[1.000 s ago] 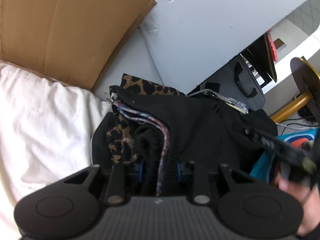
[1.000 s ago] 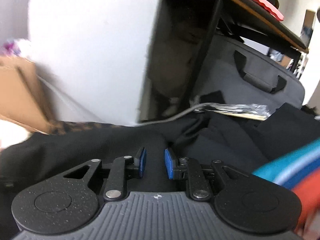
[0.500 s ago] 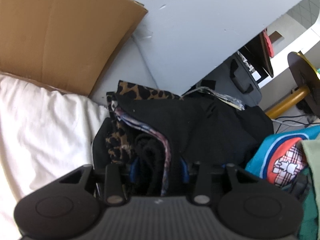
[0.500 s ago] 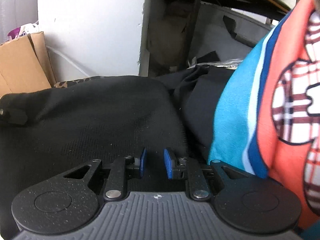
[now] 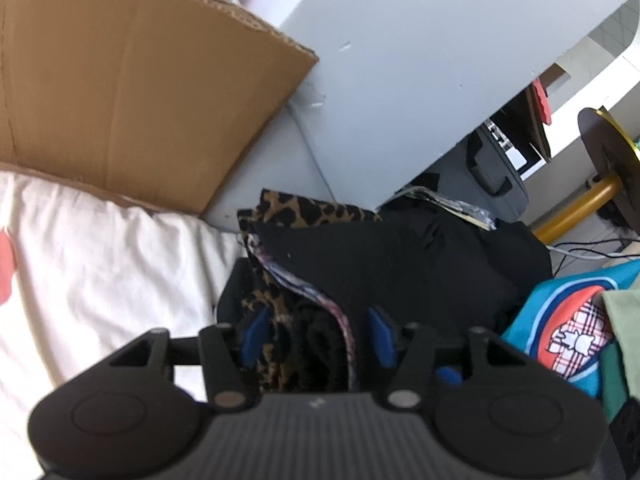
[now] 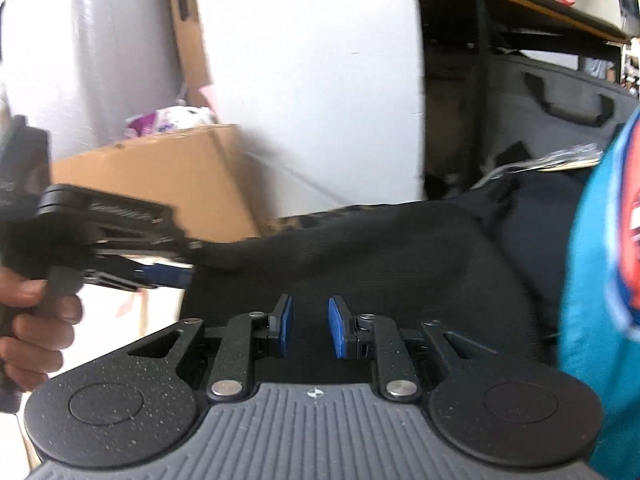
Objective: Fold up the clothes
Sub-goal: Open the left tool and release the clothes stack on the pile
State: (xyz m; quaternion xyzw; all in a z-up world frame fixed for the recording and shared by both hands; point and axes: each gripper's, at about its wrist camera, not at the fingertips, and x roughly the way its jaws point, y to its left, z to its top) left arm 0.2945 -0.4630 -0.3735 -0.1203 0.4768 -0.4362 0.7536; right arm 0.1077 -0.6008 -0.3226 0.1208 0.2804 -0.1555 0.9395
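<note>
We judge the folding well along for one piece: a flat stack of layered clothes, black knit over leopard print [image 5: 320,280], lies squared in the centre of the left wrist view, on a white bedsheet [image 5: 100,264]. A crumpled teal garment with a red plaid print [image 5: 568,320] sits at the right edge, seemingly unfolded. Our left gripper [image 5: 316,336] has its fingers spread around the stack's near edge; whether they press it, we cannot tell. In the right wrist view, our right gripper [image 6: 310,326] hangs just over the black top layer, fingers slightly parted with nothing between them.
</note>
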